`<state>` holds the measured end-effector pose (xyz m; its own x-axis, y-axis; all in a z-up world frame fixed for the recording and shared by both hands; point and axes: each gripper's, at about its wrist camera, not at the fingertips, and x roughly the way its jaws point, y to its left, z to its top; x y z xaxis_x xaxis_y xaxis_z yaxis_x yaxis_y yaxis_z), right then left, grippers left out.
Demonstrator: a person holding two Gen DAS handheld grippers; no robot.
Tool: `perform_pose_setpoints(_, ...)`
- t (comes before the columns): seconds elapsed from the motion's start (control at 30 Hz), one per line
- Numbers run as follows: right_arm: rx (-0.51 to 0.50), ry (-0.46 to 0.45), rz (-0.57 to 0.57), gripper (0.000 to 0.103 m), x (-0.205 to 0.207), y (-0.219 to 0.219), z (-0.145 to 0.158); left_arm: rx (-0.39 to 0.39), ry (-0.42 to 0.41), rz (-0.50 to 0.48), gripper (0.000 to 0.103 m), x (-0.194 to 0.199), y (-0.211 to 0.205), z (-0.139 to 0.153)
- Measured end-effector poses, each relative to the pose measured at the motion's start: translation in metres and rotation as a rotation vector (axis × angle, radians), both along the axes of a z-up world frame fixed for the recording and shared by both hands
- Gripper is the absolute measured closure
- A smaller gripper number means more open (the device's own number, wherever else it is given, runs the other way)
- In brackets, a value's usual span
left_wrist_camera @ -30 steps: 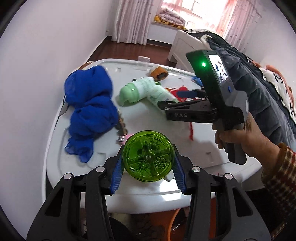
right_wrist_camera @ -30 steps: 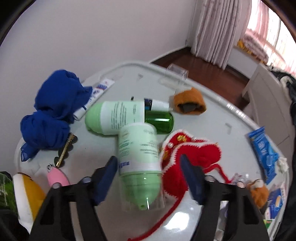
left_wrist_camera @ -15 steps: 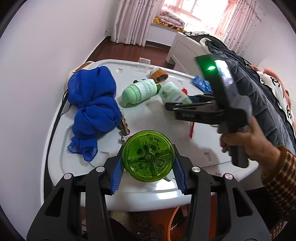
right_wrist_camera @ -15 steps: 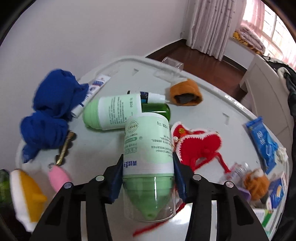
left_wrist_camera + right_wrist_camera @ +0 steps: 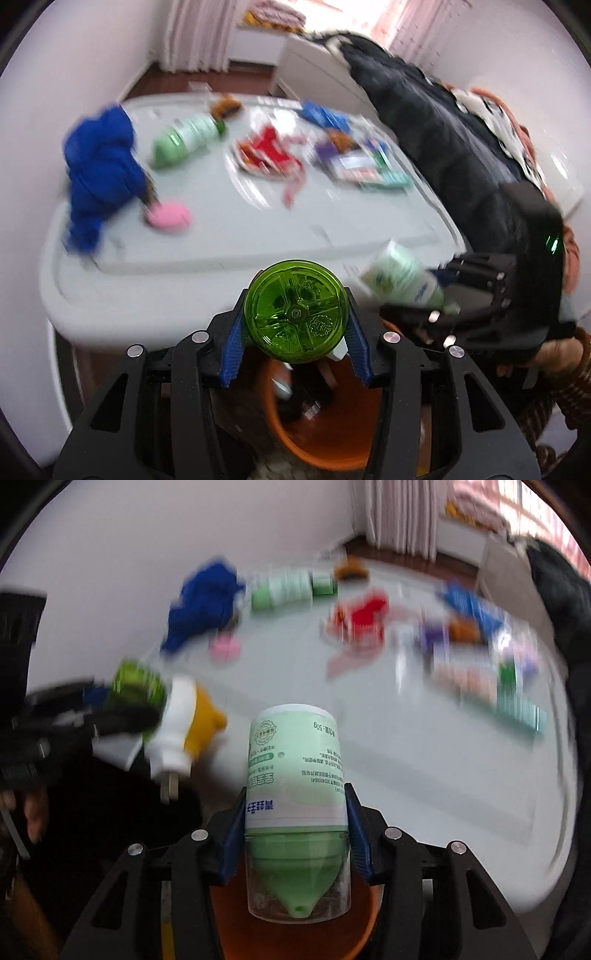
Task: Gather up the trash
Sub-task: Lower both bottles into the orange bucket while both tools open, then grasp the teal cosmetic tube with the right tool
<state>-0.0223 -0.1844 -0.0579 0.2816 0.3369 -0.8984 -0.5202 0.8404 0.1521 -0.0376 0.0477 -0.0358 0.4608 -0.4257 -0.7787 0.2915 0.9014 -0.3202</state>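
Pale-green plastic lotion bottle w/ clear cap point(image 5: 295, 794): light, rigid, smooth; hold at mid-body label. Right gripper point(image 5: 295, 834) has just closed, clamped on it above orange round plastic bin point(image 5: 332, 435), off the tabletop point(image 5: 221, 236). Left gripper point(image 5: 295, 339) clamped on translucent green round container point(image 5: 296, 314), also over bin.

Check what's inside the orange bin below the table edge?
The orange bin holds a few dark and pale scraps, too blurred to identify. The left gripper, clamped on the green disc, covers most of its opening.
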Motion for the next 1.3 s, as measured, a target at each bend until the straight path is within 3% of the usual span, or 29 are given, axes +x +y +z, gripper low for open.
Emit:
perform_pose_setpoints(0.23,-0.102,0.180,0.011,0.054,-0.055,-0.020,-0.065,0.054,0.169,-0.104,0.057,-0.046,-0.037,-0.048)
perform_pose_setpoints(0.3,-0.116,0.219,0.014,0.031,-0.055,-0.020,-0.072,0.079,0.187,-0.120,0.057,-0.051,-0.044,-0.054)
perform_pose_setpoints(0.4,-0.131,0.172,-0.021,0.017,-0.049,-0.026,-0.062,0.119,0.223,-0.125,0.053,-0.051,-0.049,-0.057)
perform_pose_setpoints(0.47,-0.124,0.133,-0.066,0.017,-0.044,-0.036,-0.050,0.116,0.196,-0.109,0.044,-0.049,-0.048,-0.050)
perform_pose_setpoints(0.53,-0.092,0.104,-0.105,0.017,-0.036,-0.047,-0.037,0.137,0.143,-0.083,0.040,-0.047,-0.045,-0.039)
perform_pose_setpoints(0.67,-0.042,-0.037,-0.189,0.011,-0.012,-0.072,0.012,0.186,0.052,-0.058,0.035,-0.032,-0.052,-0.015)
perform_pose_setpoints(0.9,-0.087,-0.296,-0.183,0.005,0.059,-0.097,0.076,0.191,-0.118,-0.036,0.028,0.035,-0.077,0.038)
perform_pose_setpoints(1.0,-0.188,-0.318,-0.118,0.005,0.101,-0.093,0.065,0.164,-0.140,0.001,0.027,0.071,-0.085,0.043)
perform_pose_setpoints(1.1,-0.315,-0.308,-0.035,0.006,0.135,-0.090,0.034,0.101,-0.145,0.059,0.027,0.092,-0.077,0.033)
perform_pose_setpoints(1.3,-0.301,-0.235,0.026,0.008,0.179,-0.105,-0.001,0.023,-0.063,0.059,0.027,0.102,-0.076,0.014)
